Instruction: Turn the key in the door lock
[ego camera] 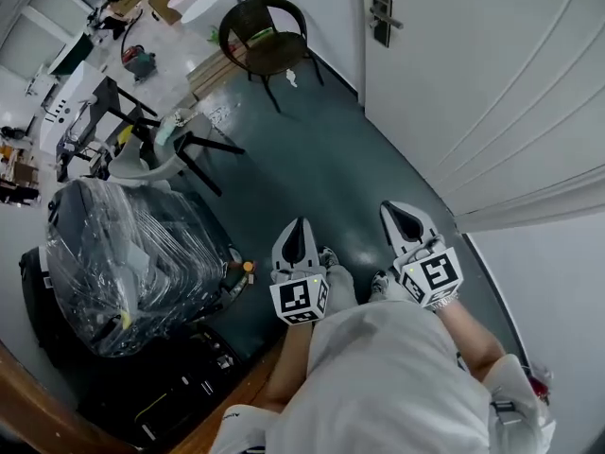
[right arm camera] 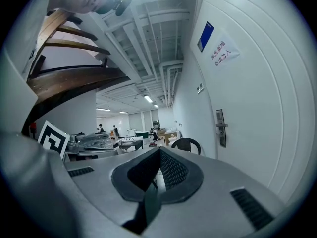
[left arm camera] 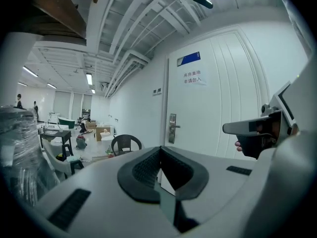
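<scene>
Dark floor (ego camera: 312, 159), white door (ego camera: 473, 83) on the right, black chair (ego camera: 265, 41) by the wall, plastic-wrapped bundle (ego camera: 132, 263) on the left. The door lock (ego camera: 382, 9) sits on the door, well apart from both grippers; key too small to tell. Left gripper (ego camera: 301, 227) and right gripper (ego camera: 397, 212) have jaws pressed together, holding and touching nothing.

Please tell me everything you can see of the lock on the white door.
The lock is a tall, dark rectangular plate, metal by its look, fixed flat on the white door near its edge. A silvery lever handle sticks out from it, level. No key can be made out. Nothing touches it.
</scene>
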{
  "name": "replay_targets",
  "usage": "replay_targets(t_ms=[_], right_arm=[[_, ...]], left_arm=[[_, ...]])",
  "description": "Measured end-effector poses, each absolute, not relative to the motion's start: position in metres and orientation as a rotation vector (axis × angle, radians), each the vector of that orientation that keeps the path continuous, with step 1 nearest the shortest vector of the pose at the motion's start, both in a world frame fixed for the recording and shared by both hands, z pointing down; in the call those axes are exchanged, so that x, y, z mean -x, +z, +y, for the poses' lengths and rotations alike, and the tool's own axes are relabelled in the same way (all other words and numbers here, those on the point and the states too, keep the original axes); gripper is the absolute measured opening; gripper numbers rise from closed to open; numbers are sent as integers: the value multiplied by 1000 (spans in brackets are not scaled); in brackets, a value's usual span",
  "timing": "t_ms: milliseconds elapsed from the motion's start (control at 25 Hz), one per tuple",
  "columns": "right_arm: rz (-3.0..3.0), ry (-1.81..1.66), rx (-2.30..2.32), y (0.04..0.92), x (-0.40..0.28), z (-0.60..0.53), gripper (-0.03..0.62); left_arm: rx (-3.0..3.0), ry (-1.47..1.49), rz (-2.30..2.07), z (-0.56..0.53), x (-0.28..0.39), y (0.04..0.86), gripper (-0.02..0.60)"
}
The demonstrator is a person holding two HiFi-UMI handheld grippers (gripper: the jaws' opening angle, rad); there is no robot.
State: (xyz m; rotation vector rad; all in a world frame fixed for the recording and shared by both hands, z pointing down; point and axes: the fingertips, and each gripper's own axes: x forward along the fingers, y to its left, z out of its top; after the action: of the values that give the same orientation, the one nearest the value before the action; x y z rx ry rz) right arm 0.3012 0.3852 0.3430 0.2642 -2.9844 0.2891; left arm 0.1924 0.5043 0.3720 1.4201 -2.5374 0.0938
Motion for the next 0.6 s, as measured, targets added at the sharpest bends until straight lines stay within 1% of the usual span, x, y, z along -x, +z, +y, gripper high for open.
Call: replay_targets(t_ms=[360, 600], right_arm=[[-2975, 362, -528, 336, -228, 374, -8], [-2984, 276, -622, 332, -201, 382, -8]], left_arm=[[-1597, 93, -2471, 478, -110, 367, 8], [-1698, 78, -2435, 473, -83, 361, 8]])
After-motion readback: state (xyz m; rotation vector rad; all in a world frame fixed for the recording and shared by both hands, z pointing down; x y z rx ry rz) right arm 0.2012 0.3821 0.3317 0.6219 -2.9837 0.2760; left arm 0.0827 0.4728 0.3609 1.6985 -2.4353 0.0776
